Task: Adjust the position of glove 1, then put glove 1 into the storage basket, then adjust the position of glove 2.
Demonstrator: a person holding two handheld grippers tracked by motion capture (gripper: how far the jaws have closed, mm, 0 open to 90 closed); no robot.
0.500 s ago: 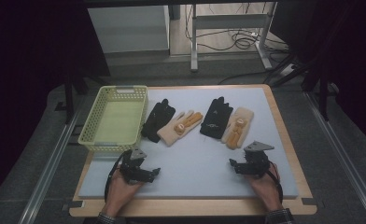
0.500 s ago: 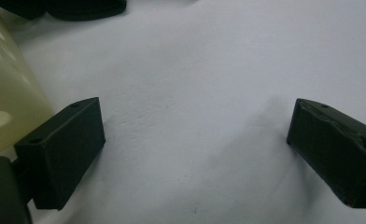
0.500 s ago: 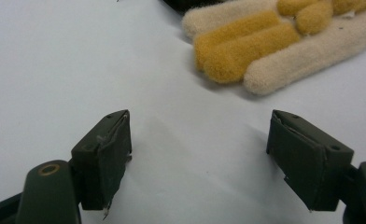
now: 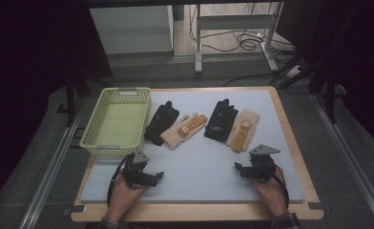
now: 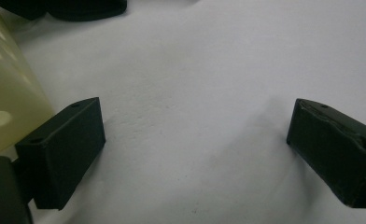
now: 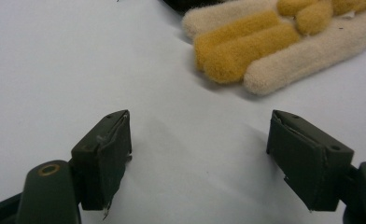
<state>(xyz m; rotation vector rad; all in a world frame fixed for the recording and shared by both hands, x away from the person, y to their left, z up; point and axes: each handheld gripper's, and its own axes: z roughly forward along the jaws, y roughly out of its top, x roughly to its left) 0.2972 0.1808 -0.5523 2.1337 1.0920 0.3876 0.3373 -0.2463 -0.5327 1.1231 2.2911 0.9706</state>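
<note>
Four gloves are laid in a row across the far half of the worktop (image 4: 290, 143), apparently set out for sorting into the yellow basket (image 4: 116, 121) at the far left. From left to right: a black glove (image 4: 161, 121), a cream glove (image 4: 182, 129) with orange fingers, a second black glove (image 4: 221, 119), and a second cream glove (image 4: 242, 131). Each black glove is touching its cream neighbour.

The left tool (image 4: 159, 175) is held low over bare worktop just in front of the basket, jaws wide, nothing between them. The right tool (image 4: 237, 167) is likewise held wide and empty, pointed at the nearest fingertips of the second cream glove (image 6: 270, 51), near but apart. It is judged that this glove is to be taken first, being the closest to that tool.
</note>
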